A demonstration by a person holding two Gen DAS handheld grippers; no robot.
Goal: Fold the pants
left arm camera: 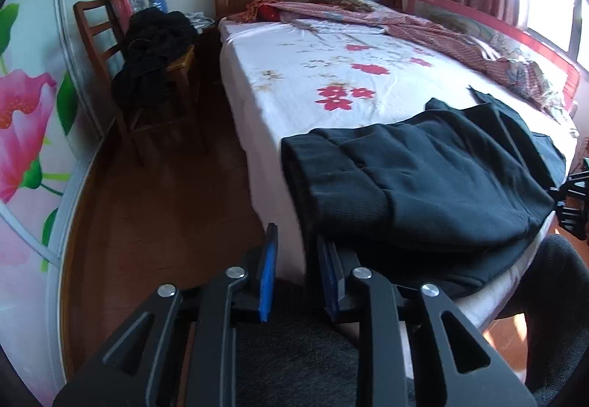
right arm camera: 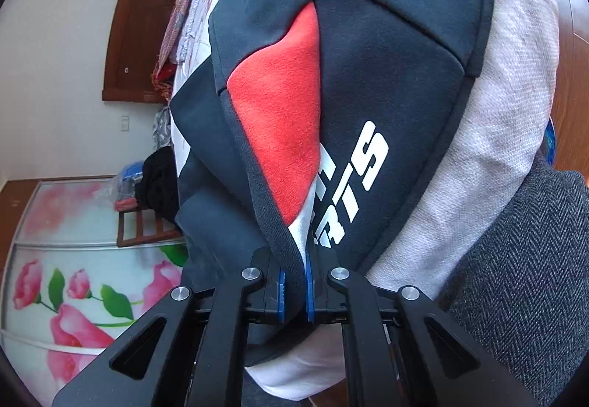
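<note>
Two tongs frame what we see: dark folded fleece pants [left arm camera: 423, 178] lying on the floral-sheeted bed [left arm camera: 331, 75], our right tongs [right arm camera: 293, 281] clamped on their black edge, our left tongs [left arm camera: 298, 281] apart, empty.

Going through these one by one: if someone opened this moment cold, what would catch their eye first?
Probably the dark pants with a red panel and white lettering, filling the right wrist view, a strip of their fabric pinched in the right hand-held gripper. Next, the same pants lying folded at the near end of the bed with its red-flowered white sheet. The left hand-held gripper sits open just beside them, holding nothing.
</note>
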